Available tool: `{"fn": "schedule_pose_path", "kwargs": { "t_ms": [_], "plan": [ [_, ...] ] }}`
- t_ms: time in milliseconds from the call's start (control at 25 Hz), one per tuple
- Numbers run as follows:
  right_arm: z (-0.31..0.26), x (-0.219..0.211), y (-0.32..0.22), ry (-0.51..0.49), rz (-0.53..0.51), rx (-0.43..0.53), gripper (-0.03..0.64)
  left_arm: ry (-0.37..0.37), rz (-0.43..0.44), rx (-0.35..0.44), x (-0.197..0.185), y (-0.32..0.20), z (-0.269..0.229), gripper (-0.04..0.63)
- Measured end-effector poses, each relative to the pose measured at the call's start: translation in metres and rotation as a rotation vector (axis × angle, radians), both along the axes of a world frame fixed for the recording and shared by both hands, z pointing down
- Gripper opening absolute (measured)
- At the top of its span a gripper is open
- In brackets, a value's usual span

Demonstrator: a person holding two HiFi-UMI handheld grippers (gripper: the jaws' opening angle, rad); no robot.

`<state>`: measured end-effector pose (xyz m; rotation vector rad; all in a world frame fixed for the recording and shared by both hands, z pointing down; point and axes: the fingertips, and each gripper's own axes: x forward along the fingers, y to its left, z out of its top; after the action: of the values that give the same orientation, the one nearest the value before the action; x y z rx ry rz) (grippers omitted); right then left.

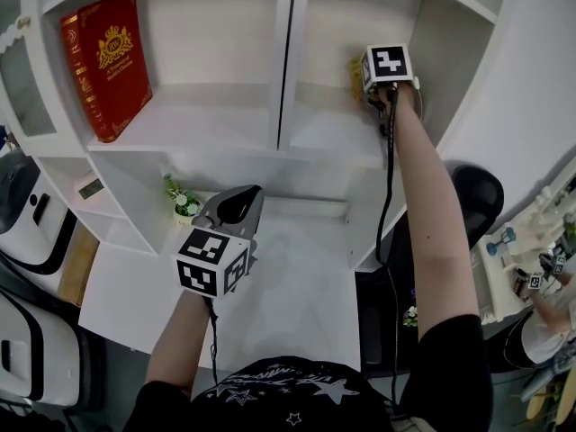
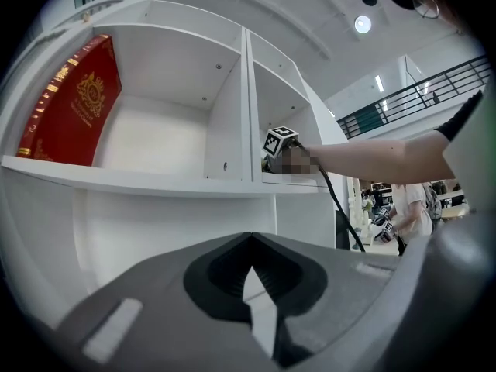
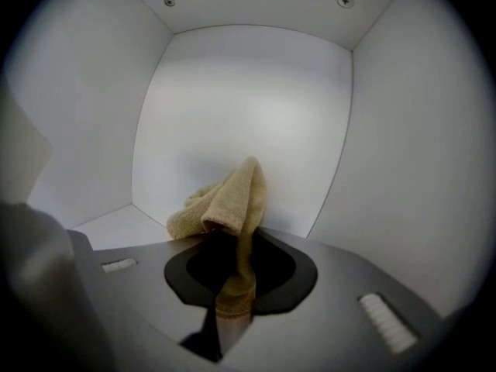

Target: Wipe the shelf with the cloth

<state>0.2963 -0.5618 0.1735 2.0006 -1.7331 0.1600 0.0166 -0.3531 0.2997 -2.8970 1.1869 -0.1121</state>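
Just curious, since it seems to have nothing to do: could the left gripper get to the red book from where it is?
Probably yes. The book stands in an open-fronted compartment with nothing before it, and the left gripper is empty, lower down.

The right arm [image 1: 427,214] reaches straight out toward the upper right of the head view. The right gripper [image 3: 232,239] at its end has its jaws pinched on a cloth [image 3: 231,196]. The left arm [image 1: 175,336] sits low at lower left. The left gripper [image 2: 249,239] points upward, jaws together with nothing between them.
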Motion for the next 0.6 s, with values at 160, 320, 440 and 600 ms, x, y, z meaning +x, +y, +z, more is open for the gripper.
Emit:
{"fn": "schedule_pose_path", "kwargs": {
  "t_ms": [160,320,440,600],
  "plan": [
    [-0.003,0.005,0.006,-0.022,0.045,0.027,0.075,-0.003,0.015,0.0,-0.001,0.004,0.0,0.011],
    [-0.007,0.002,0.021,-0.075,0.046,0.07,0.075,-0.007,0.02,-0.004,-0.007,0.006,0.0,0.011],
    [-0.019,-0.009,0.039,-0.117,0.014,0.135,0.077,0.001,0.033,0.0,-0.009,0.009,-0.003,0.011],
    [-0.038,-0.03,0.077,-0.141,-0.026,0.235,0.077,0.007,0.067,0.002,-0.012,0.018,-0.002,0.011]
  ]
}}
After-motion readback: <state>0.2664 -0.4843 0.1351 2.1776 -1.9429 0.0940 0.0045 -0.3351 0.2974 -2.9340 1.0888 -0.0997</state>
